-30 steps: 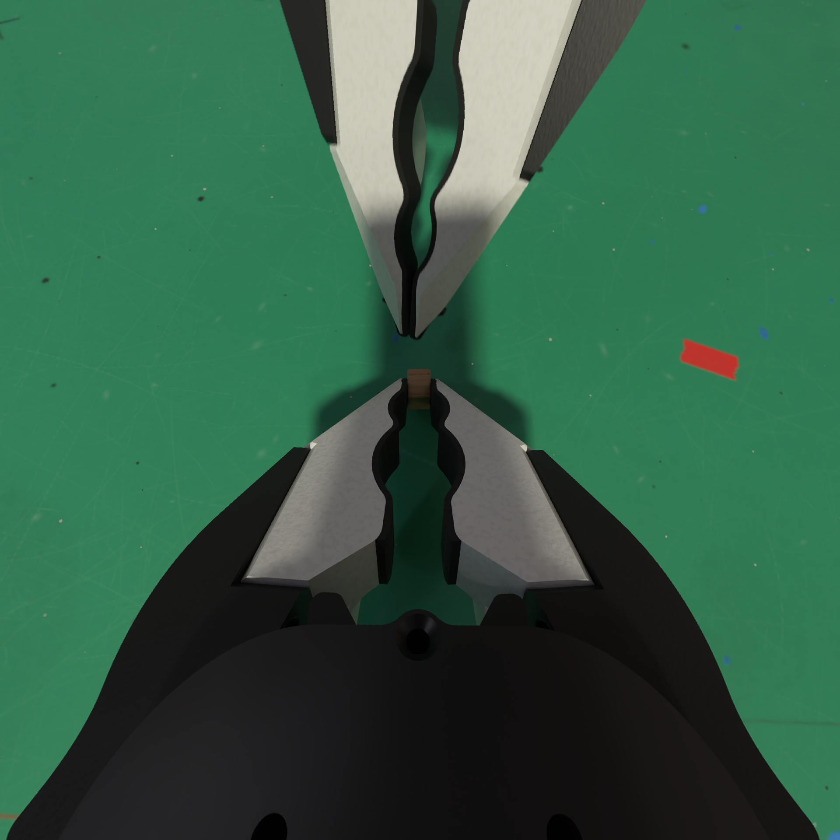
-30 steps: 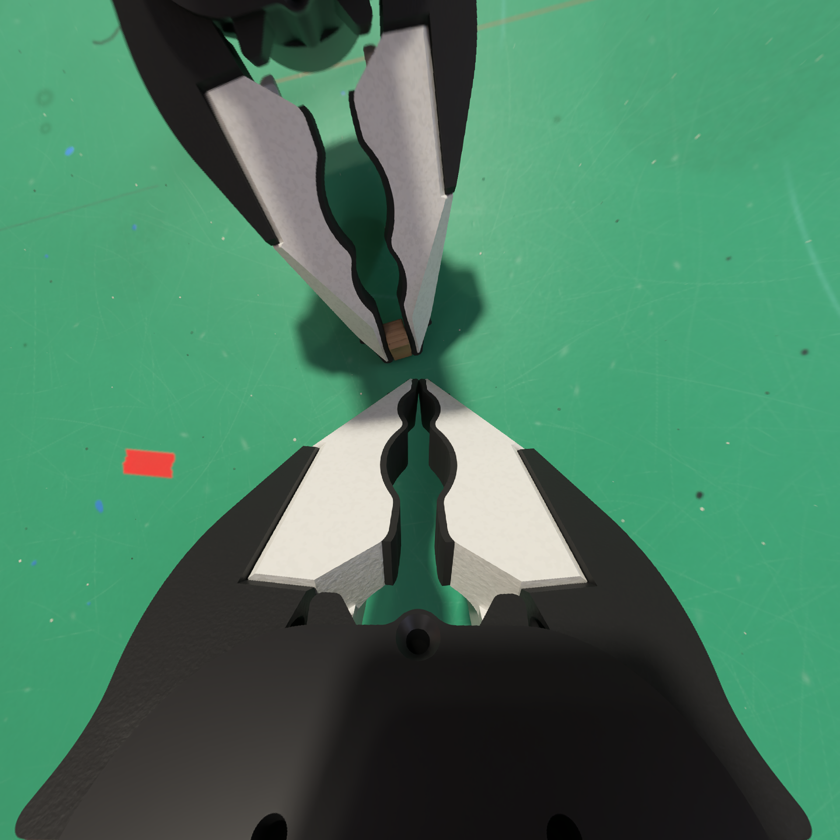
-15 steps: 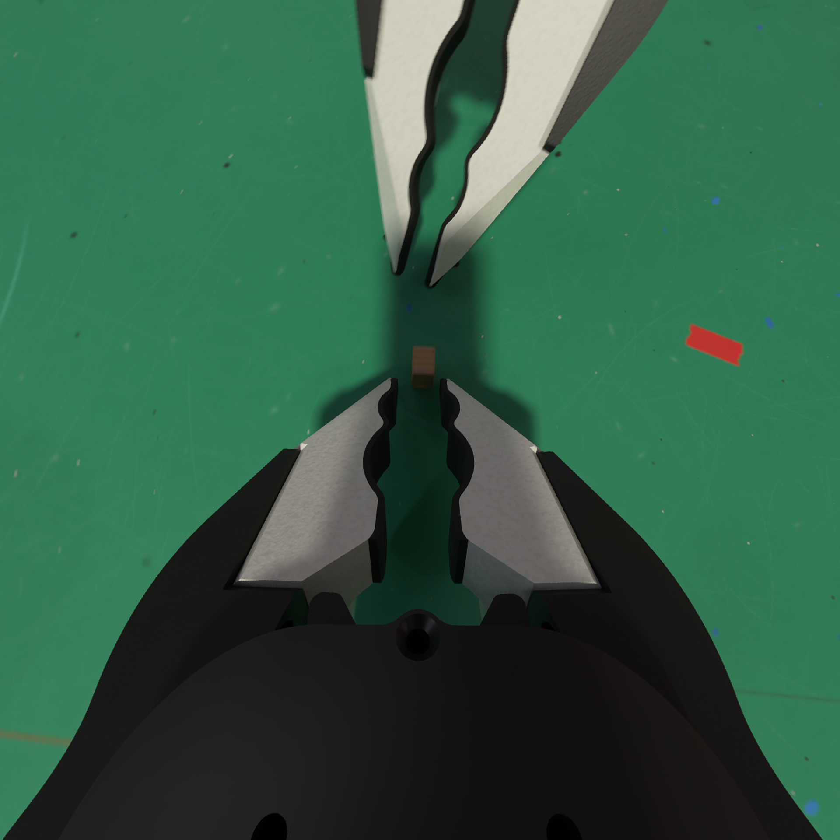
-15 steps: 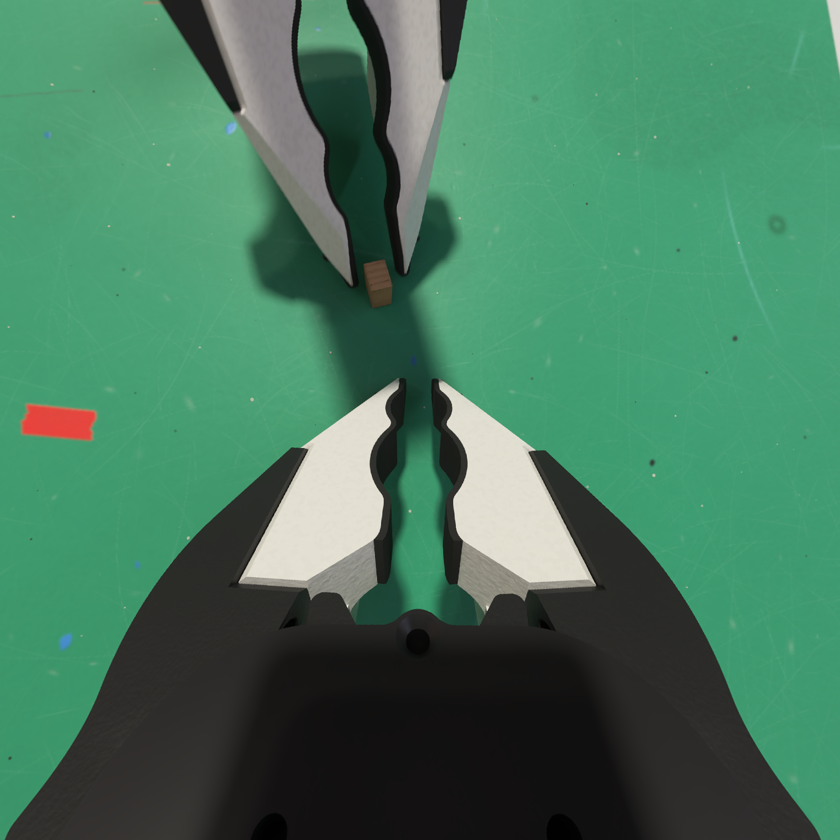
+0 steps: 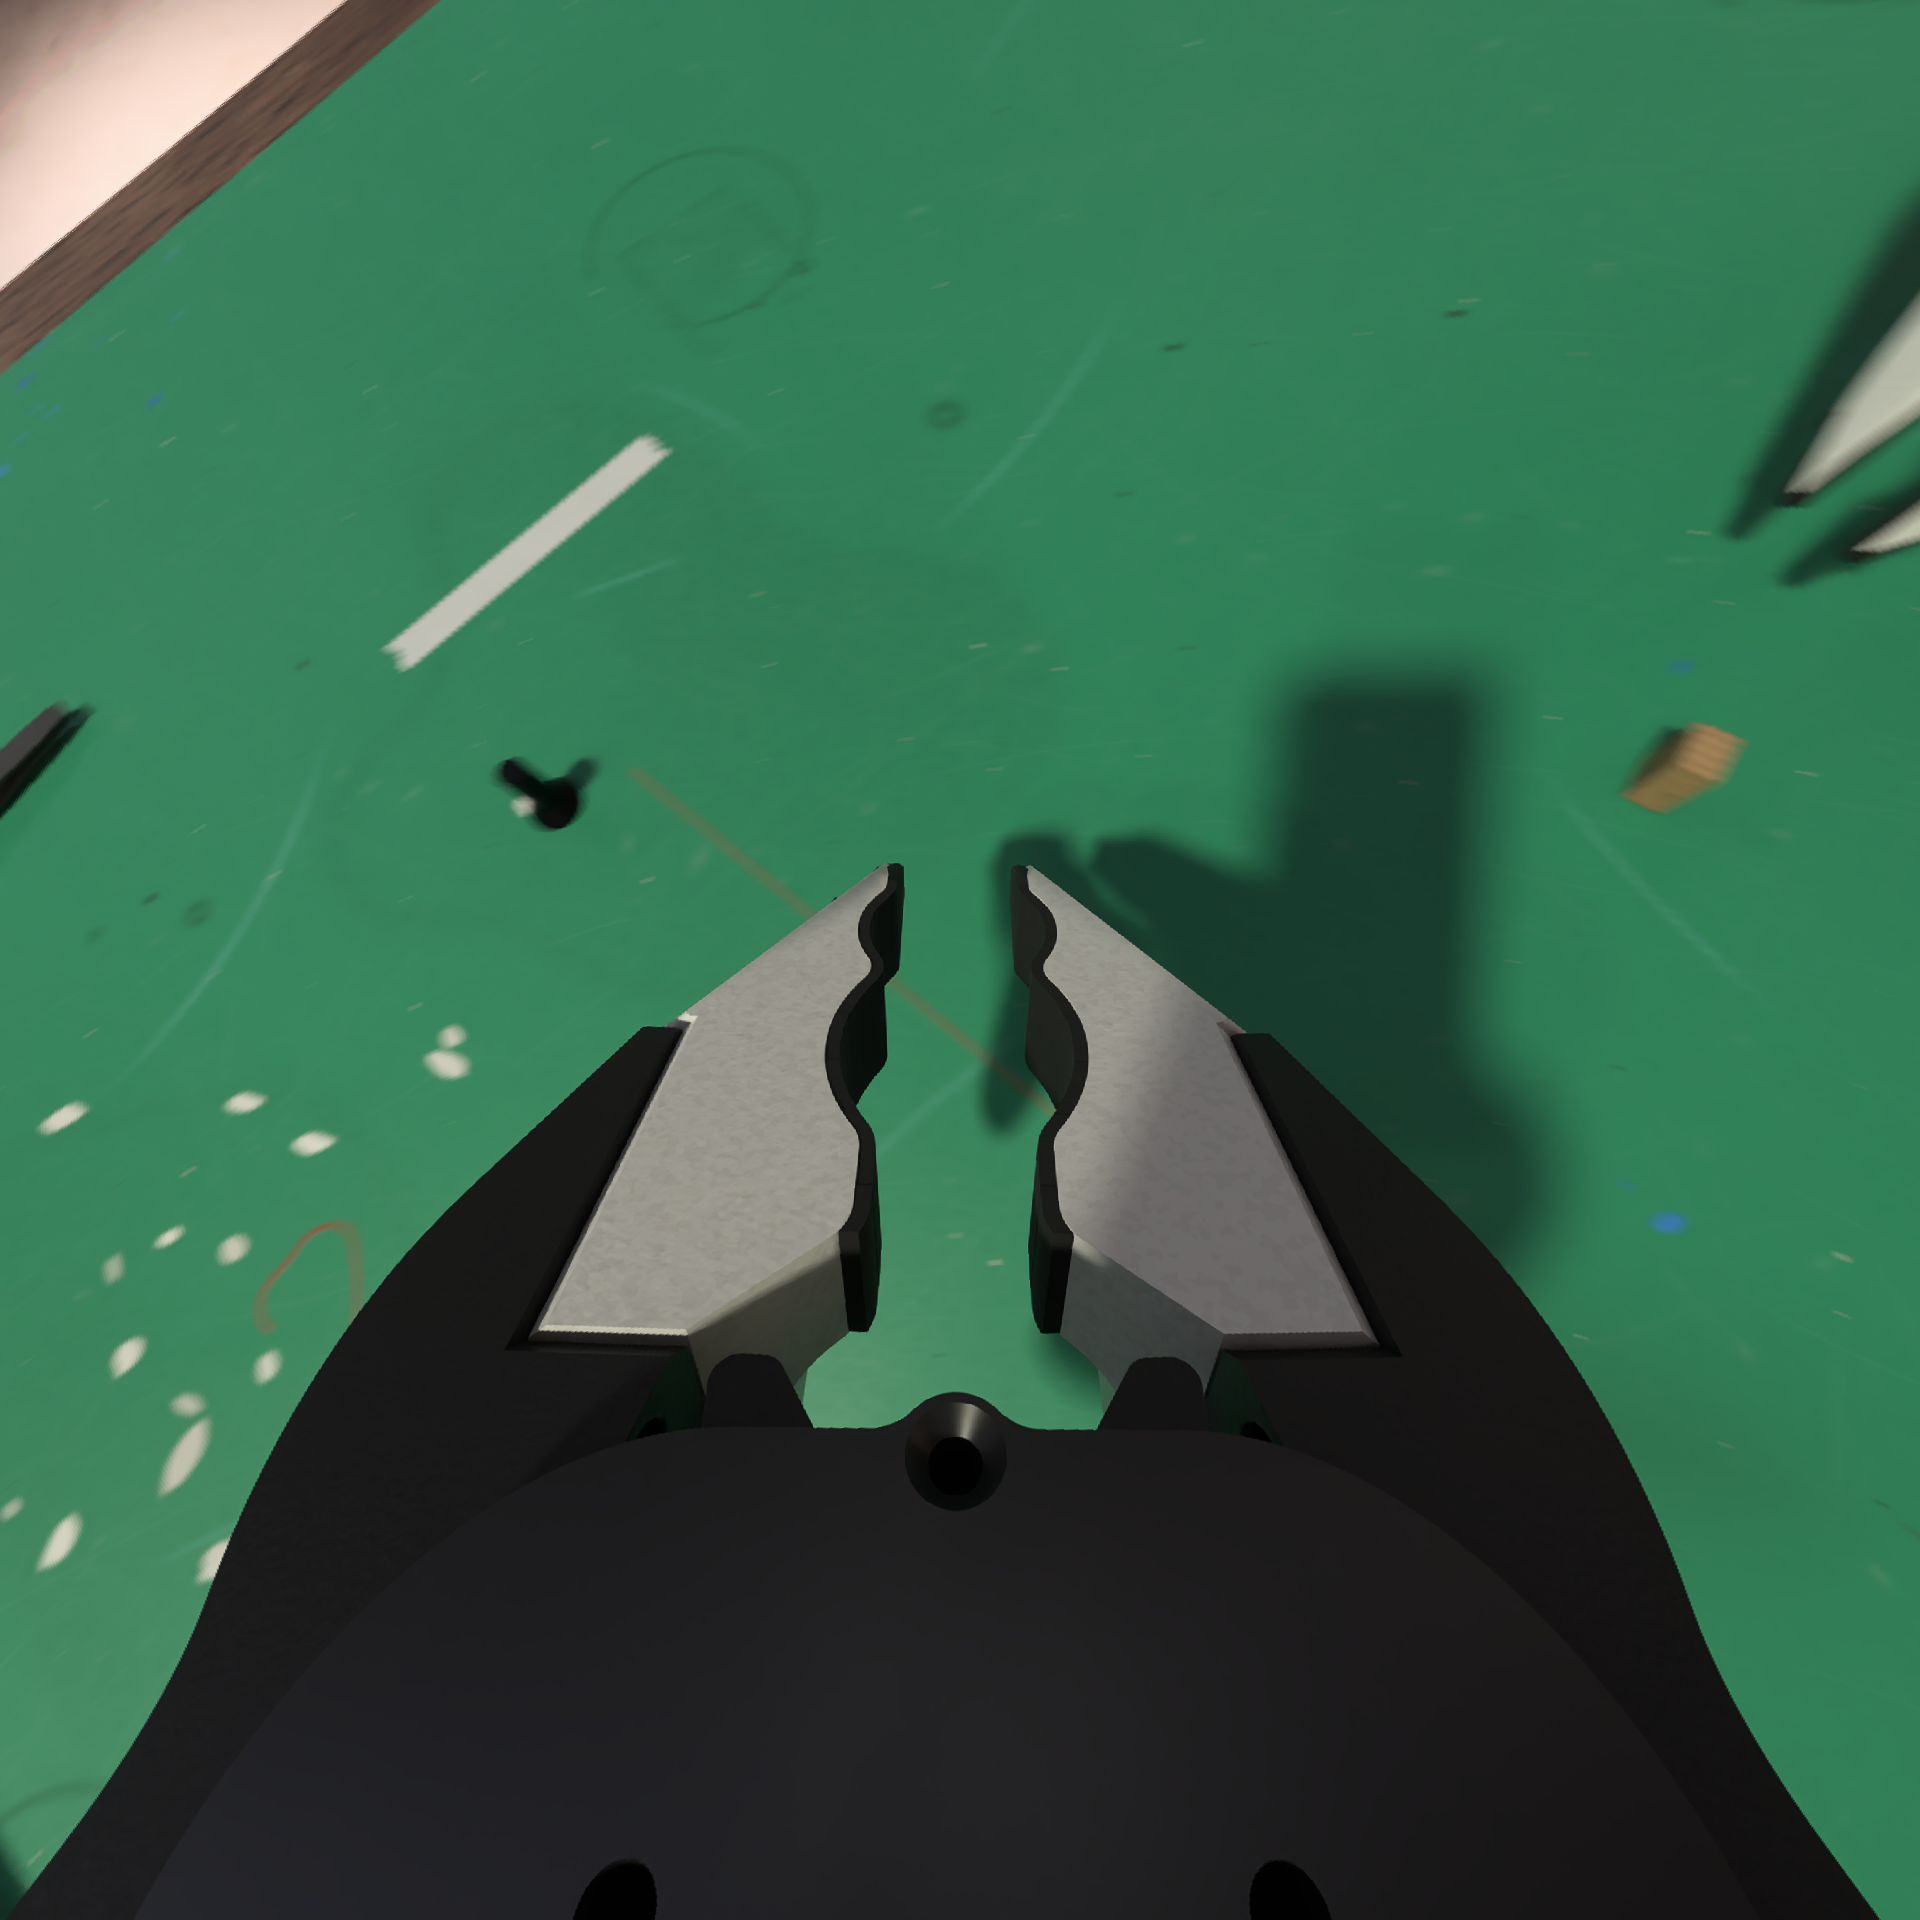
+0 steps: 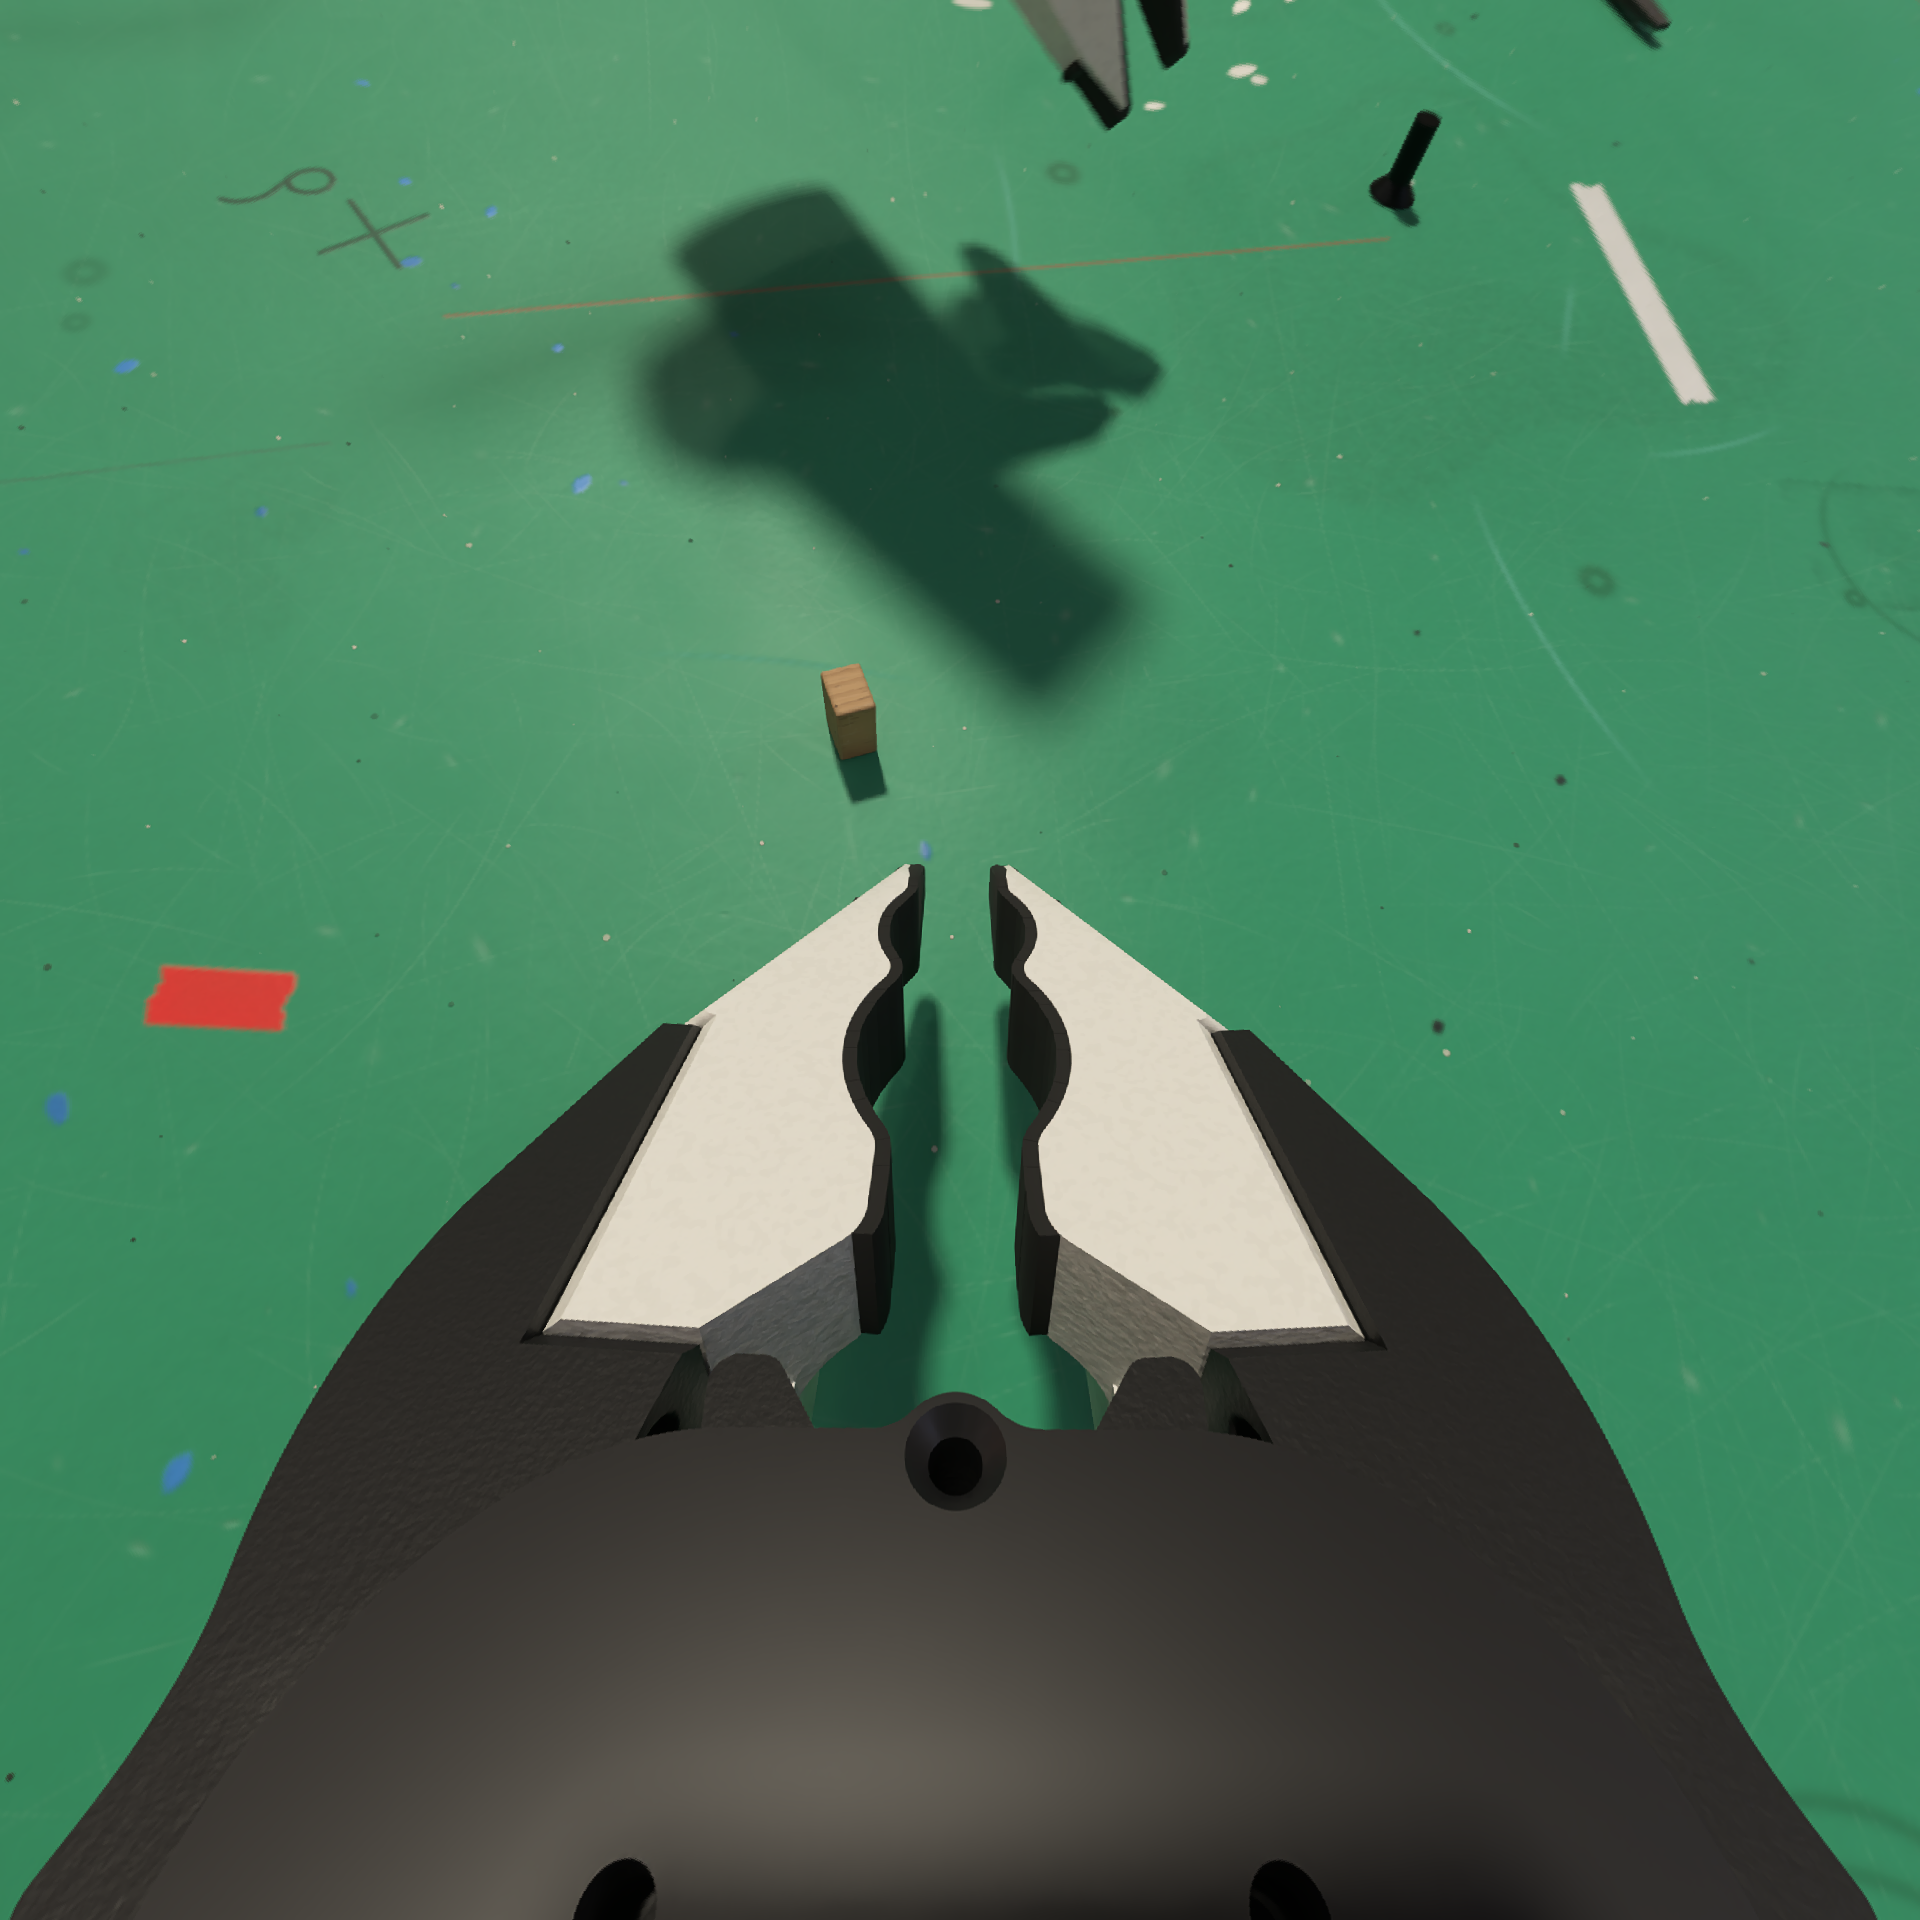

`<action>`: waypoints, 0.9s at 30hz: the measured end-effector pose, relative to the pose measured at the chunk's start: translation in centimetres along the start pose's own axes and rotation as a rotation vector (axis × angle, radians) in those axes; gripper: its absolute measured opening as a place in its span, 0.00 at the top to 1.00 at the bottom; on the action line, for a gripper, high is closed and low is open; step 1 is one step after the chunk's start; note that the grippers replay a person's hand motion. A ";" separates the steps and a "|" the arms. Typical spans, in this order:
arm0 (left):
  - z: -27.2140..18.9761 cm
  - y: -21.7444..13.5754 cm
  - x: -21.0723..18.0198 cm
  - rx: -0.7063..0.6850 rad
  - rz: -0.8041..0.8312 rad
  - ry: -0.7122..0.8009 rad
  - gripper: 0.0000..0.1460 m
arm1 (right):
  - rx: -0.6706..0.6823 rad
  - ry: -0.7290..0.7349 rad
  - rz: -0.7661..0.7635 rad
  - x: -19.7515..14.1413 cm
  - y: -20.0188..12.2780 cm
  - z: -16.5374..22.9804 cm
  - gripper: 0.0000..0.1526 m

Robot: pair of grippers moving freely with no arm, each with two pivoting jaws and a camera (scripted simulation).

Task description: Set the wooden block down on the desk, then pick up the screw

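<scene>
The small wooden block (image 6: 849,711) stands alone on the green desk mat, a short way ahead of my right gripper (image 6: 954,871), which is open and empty. In the left wrist view the block (image 5: 1683,767) lies far to the right. The black screw (image 5: 540,792) lies on the mat ahead and to the left of my left gripper (image 5: 956,871), which is open and empty. The screw (image 6: 1405,158) also shows at the top right of the right wrist view, near the left gripper's fingertips (image 6: 1107,62). The right gripper's fingertips (image 5: 1860,457) show at the right edge of the left wrist view.
A white tape strip (image 5: 525,551) lies beyond the screw. A red tape piece (image 6: 220,997) lies left of my right gripper. The desk's wooden edge (image 5: 156,177) is at the far left. A dark object (image 5: 36,748) sits at the left edge.
The left gripper has let the block stand free, lifted away and swung left toward the screw. The right gripper has drawn back and opened a little. The block rests on the mat.
</scene>
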State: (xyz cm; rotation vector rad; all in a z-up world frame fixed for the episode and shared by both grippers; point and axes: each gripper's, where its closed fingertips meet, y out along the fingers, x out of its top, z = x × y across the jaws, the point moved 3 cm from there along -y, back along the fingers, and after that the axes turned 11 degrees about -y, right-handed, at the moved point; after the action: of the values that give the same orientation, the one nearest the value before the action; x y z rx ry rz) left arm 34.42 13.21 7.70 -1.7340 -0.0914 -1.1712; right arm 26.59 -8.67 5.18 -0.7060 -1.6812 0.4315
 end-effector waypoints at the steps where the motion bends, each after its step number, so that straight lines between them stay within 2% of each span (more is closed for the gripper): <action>1: 1.3 0.1 0.2 0.023 0.012 -0.021 0.86 | -0.009 0.001 -0.009 0.0 -0.1 0.0 0.92; 4: 3.7 0.8 -0.1 0.047 0.091 -0.078 0.85 | -0.046 -0.002 -0.043 -0.1 -0.6 -0.1 0.93; 7: 4.1 1.3 -0.6 0.027 0.148 -0.078 0.84 | -0.045 -0.001 -0.090 0.2 -0.9 0.0 0.93; 15: 3.9 1.4 -1.0 0.020 0.178 -0.058 0.92 | -0.037 0.002 -0.096 -0.3 -0.5 0.0 0.94; 19: 4.4 1.3 -1.0 0.020 0.179 -0.097 0.86 | -0.030 0.013 -0.095 -0.4 -0.4 -0.1 0.94; 27: 7.5 2.3 2.5 0.091 0.124 -0.088 0.85 | -0.024 0.020 -0.071 -0.6 -0.1 -0.1 0.94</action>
State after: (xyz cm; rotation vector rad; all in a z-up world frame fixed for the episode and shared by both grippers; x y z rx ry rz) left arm 41.87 16.60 7.73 -1.6866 -0.0882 -0.9861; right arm 26.76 -9.14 4.84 -0.6638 -1.6893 0.3534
